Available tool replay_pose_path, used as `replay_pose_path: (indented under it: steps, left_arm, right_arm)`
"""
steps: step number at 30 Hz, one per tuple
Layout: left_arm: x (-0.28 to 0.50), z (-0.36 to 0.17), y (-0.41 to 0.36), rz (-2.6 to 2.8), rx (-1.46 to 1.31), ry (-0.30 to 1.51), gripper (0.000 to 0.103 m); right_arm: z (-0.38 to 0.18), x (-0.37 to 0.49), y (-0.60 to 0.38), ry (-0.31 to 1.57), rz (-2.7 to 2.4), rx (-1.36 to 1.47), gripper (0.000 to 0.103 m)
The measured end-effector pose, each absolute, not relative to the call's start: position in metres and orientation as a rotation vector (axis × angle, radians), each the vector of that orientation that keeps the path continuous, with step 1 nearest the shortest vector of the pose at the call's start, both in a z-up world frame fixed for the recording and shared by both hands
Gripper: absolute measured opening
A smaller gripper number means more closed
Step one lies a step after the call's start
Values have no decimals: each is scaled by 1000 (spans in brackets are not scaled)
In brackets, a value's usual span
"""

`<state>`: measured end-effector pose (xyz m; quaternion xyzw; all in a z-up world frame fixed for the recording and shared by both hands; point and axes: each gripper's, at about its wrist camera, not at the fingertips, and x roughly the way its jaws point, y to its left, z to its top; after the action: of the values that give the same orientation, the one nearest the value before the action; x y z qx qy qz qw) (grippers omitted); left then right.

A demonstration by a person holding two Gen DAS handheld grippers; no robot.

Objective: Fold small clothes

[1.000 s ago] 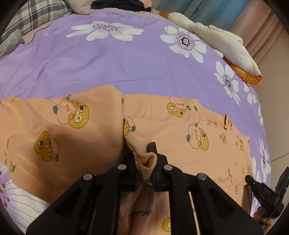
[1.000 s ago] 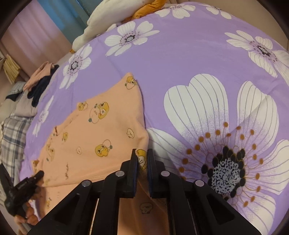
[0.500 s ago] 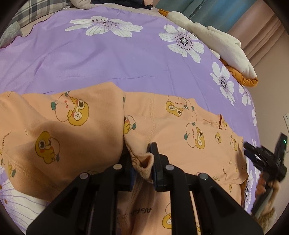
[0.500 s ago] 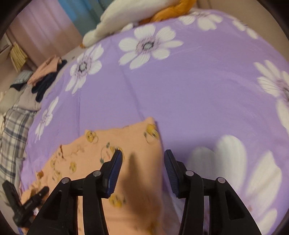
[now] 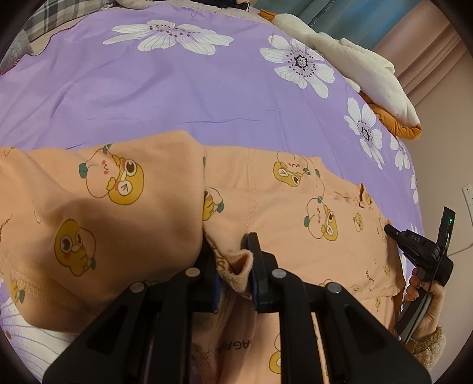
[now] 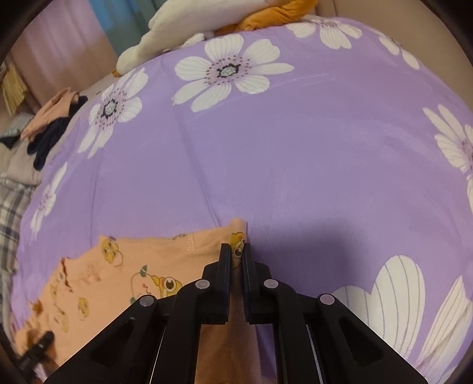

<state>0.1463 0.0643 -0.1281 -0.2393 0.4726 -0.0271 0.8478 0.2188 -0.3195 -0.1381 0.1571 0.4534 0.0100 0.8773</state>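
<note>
Setting: home bedroom. Evidence: bed with purple floral sheet [image 6: 295, 153]; plush toy [image 5: 354, 62] at bed edge; plaid pillow [image 5: 56, 17]; loose clothes pile [image 6: 50, 121]; curtains [image 5: 348, 17]; wall socket [image 5: 468, 195].

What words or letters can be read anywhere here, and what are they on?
"DAS" stands on the right gripper, seen in the left wrist view.
Mirrored letters, roughly "AGA", on the orange garment beneath the left gripper: partly hidden, not readable in full.
Lettering on the teal curtain: cut off, unreadable.
</note>
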Motion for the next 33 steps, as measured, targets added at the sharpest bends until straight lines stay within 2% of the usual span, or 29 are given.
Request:
replay_pose_path:
  steps: [10,21,24,25,27,28,29,33]
  left_arm:
    - [150,-133,76,-91,-602,1015,16]
    - [148,-132,72,-83,-591,999,16]
    - [148,-130,72,-84,-594,999,17]
    - [148,-129,72,-84,-594,1000,21]
    - [144,-120,66,-108,-568,986,40]
    - [141,-116,64,-109,-559,979,53]
    - [135,-108,60,-110,-543,965,62]
    - [116,-77,48,-119,-459,903,76]
  right_arm:
    - [-139,221,-320,950,-4,320,6]
    - [-139,222,-317,941,-34,304,6]
    - [-136,225,-310,941,-43,226,6]
    - [-134,224,-309,943,-55,216,9]
    - [-128,219,-308,942,-80,222,24]
    - [-122,211,-306,920,-70,228,36]
    - [-118,205,-306,901,-60,233,47]
    - [-94,170,-299,845,-18,246,64]
